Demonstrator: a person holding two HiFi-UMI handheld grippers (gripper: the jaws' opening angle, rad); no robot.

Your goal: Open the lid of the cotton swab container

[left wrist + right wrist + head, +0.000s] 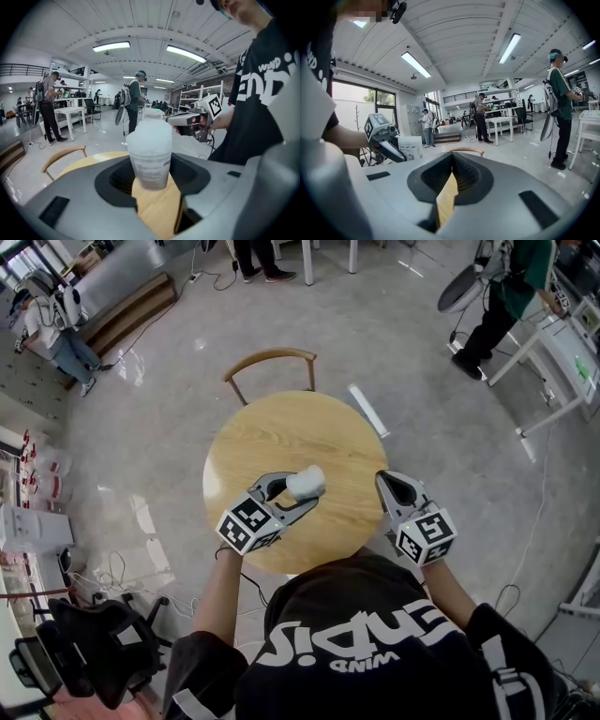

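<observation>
Left gripper view: label (151,171) on container (149,137)

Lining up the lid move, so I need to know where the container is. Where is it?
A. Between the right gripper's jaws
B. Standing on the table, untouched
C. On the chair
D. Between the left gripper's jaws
D: the left gripper view shows the container clamped between the jaws of the left gripper, while the right gripper has its jaws together with nothing between them.
</observation>
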